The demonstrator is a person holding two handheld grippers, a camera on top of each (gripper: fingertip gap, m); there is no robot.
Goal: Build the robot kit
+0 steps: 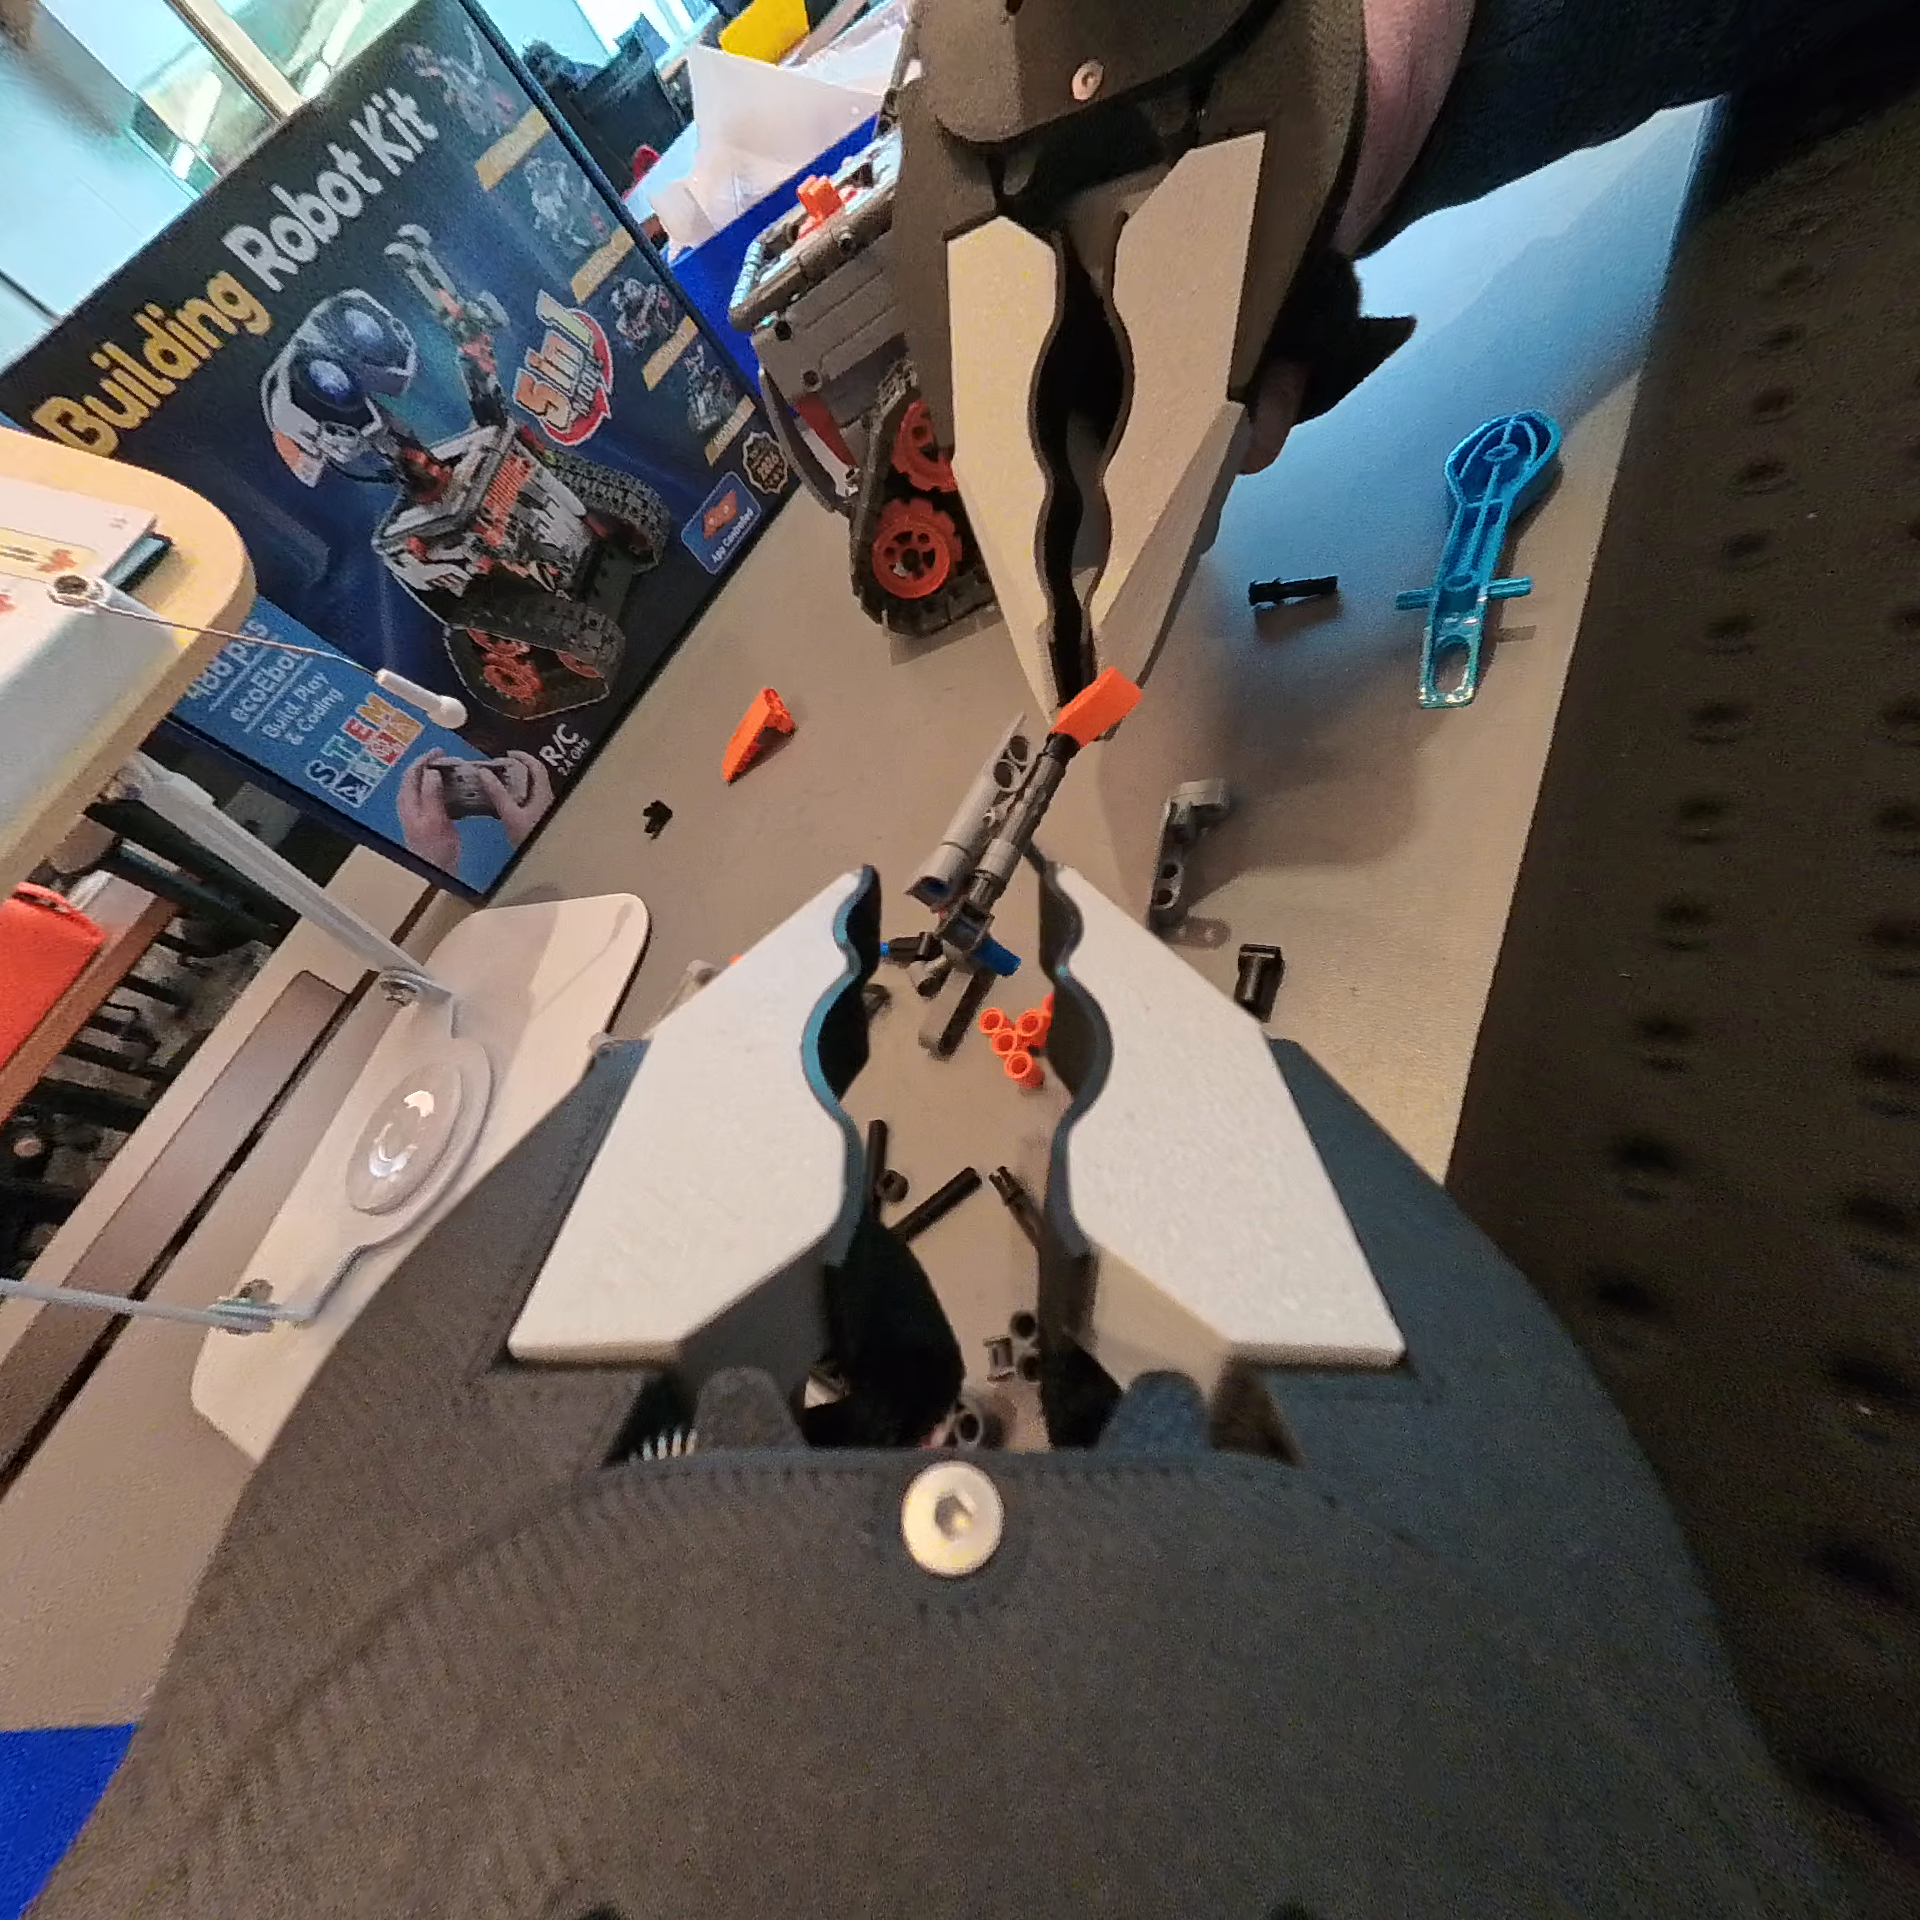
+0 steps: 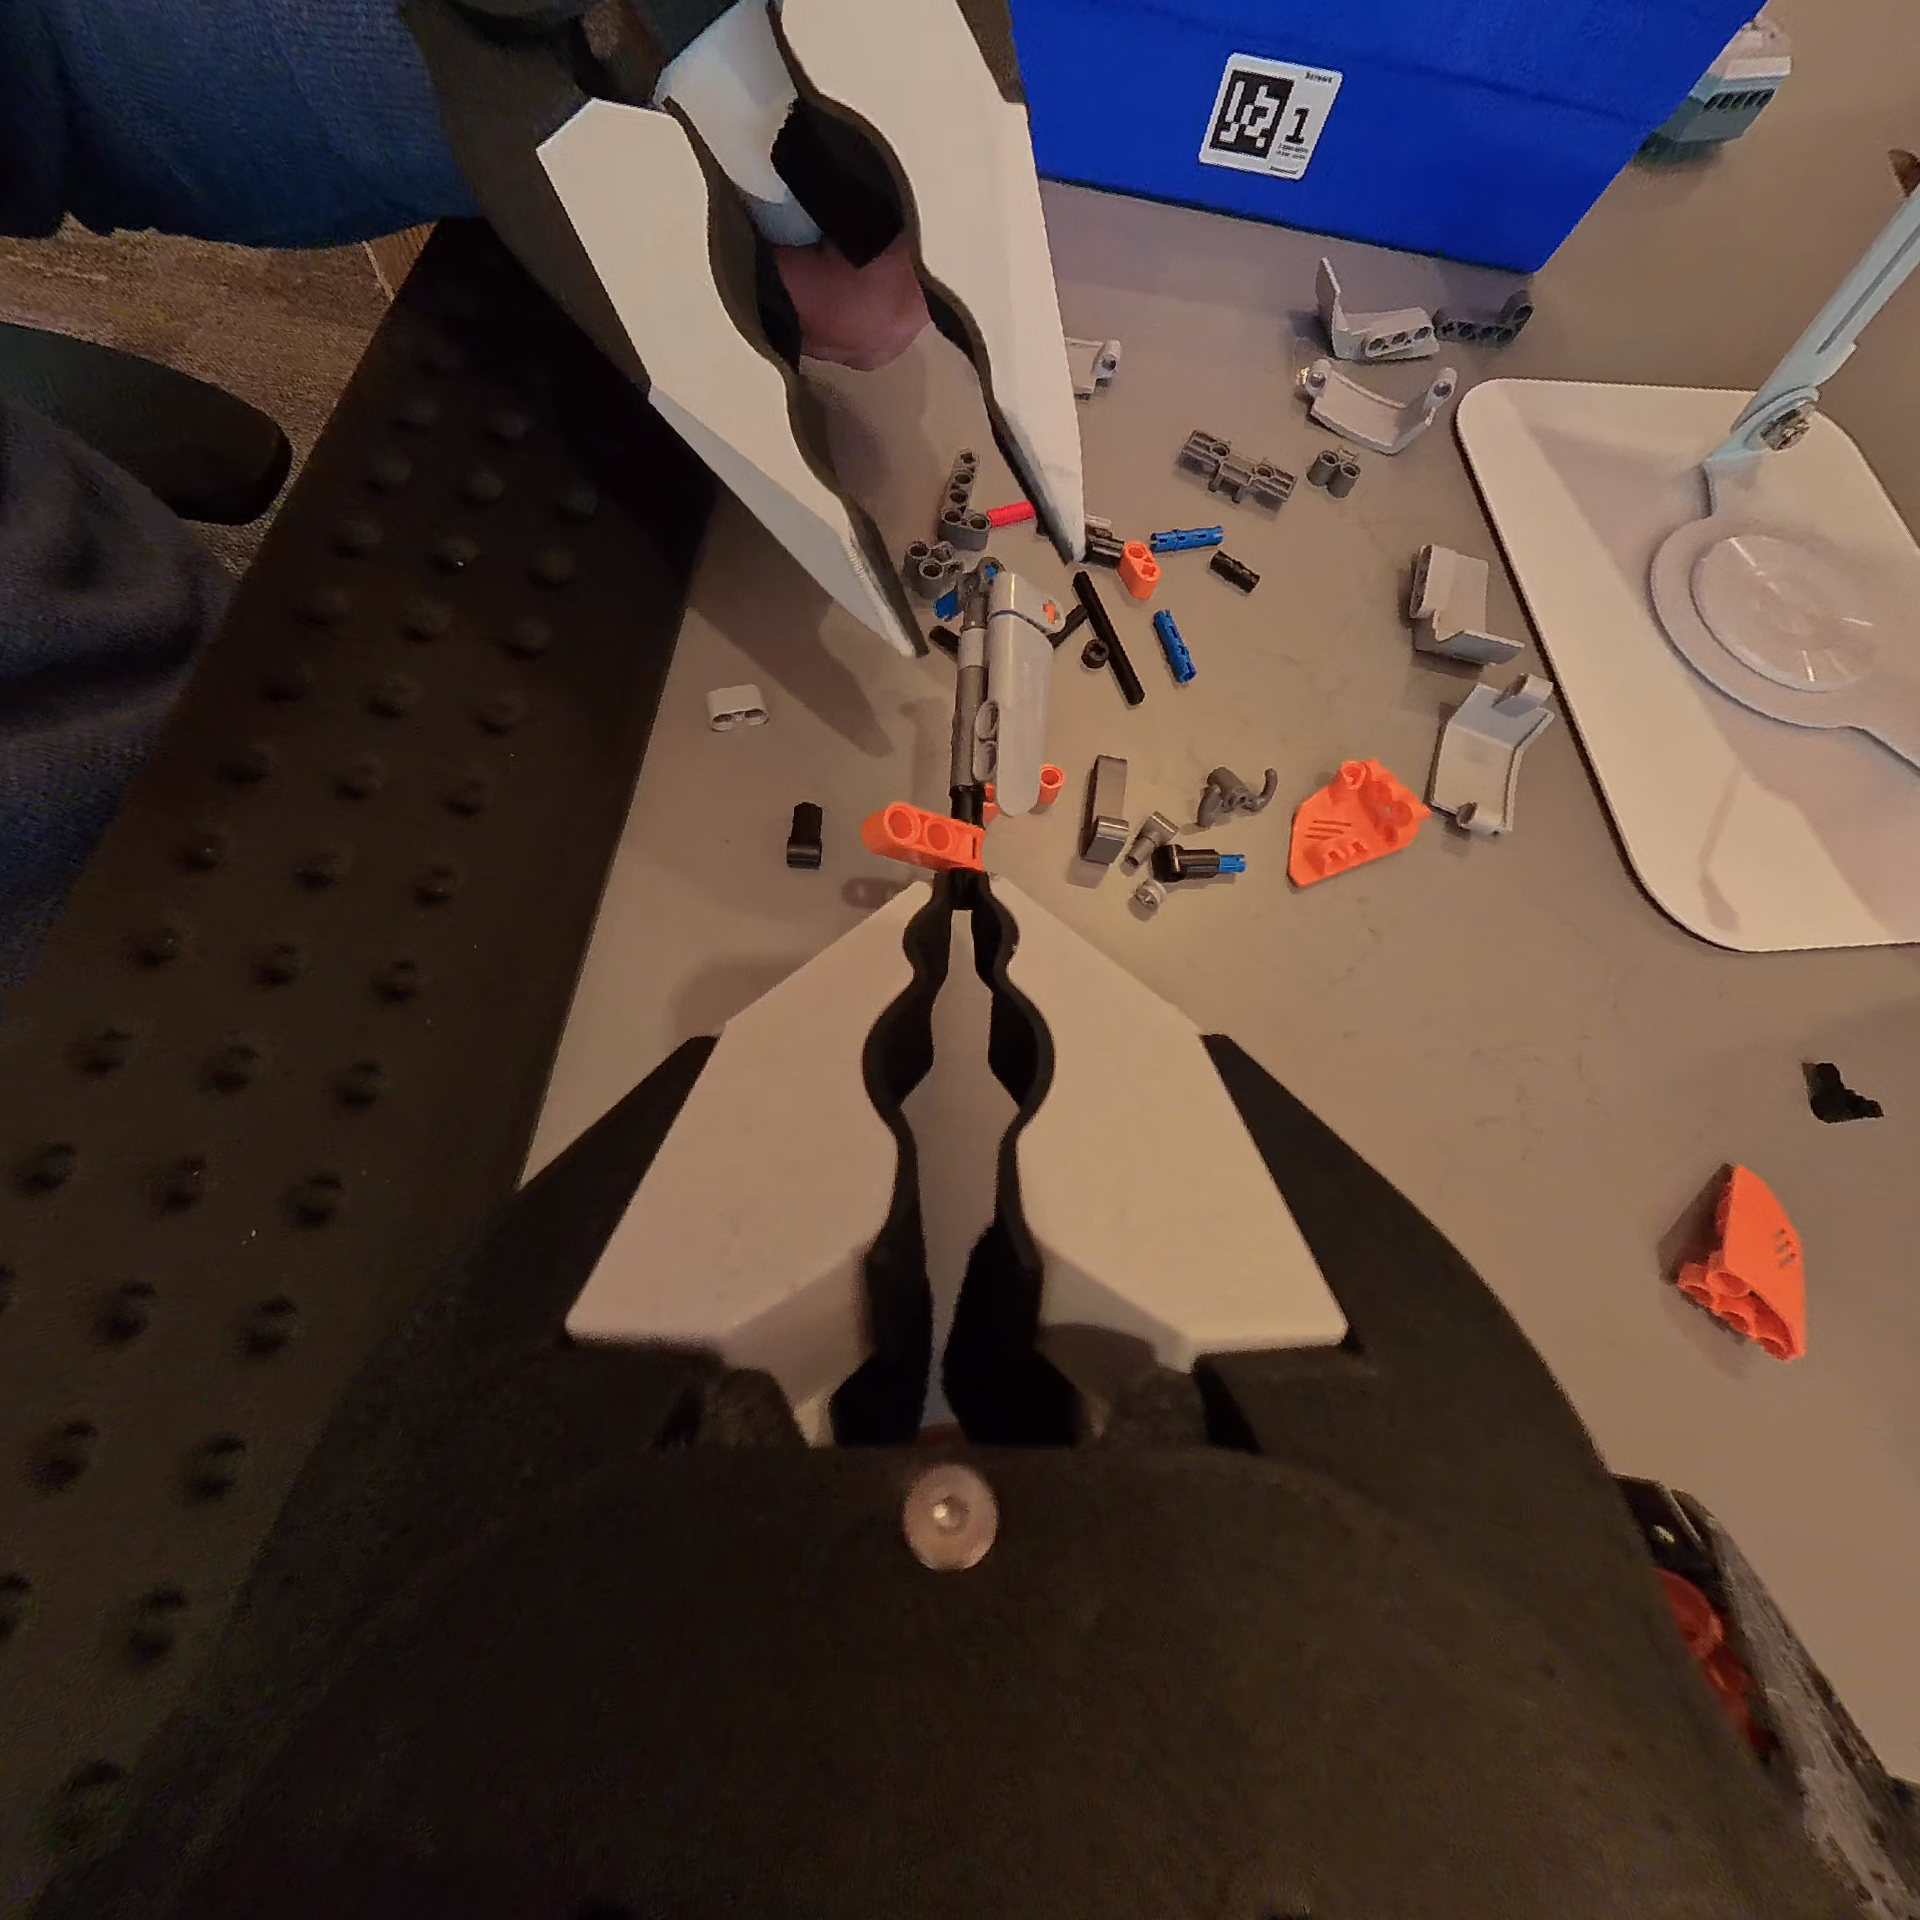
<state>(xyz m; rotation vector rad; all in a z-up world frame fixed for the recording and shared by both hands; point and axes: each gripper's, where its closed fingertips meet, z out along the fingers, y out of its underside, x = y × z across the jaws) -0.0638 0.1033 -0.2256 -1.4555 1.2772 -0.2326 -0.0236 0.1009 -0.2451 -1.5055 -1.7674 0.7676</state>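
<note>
My right gripper (image 2: 964, 902) is shut on the black axle (image 2: 961, 821) of a small assembly. An orange connector (image 2: 923, 836) sits on the axle just ahead of its tips. Farther along are grey beams and a pale grey curved panel (image 2: 1013, 691). The assembly is held low over the grey table (image 2: 1299, 1039). My left gripper (image 1: 956, 902) is open, and its fingertips stand either side of the assembly's far end (image 1: 971, 914). In the left wrist view the right gripper (image 1: 1075, 665) comes down from above, with the orange connector (image 1: 1096, 709) at its tips. In the right wrist view the left gripper (image 2: 987, 587) shows open.
Loose grey, black, blue and orange pieces (image 2: 1174, 644) lie scattered beyond the assembly, with orange panels (image 2: 1351, 826) (image 2: 1745, 1268) to the right. A white stand base (image 2: 1714, 675), a blue bin (image 2: 1351, 125), a tracked model (image 1: 862, 416), a kit box (image 1: 343, 416) and a blue tool (image 1: 1475, 551) surround them.
</note>
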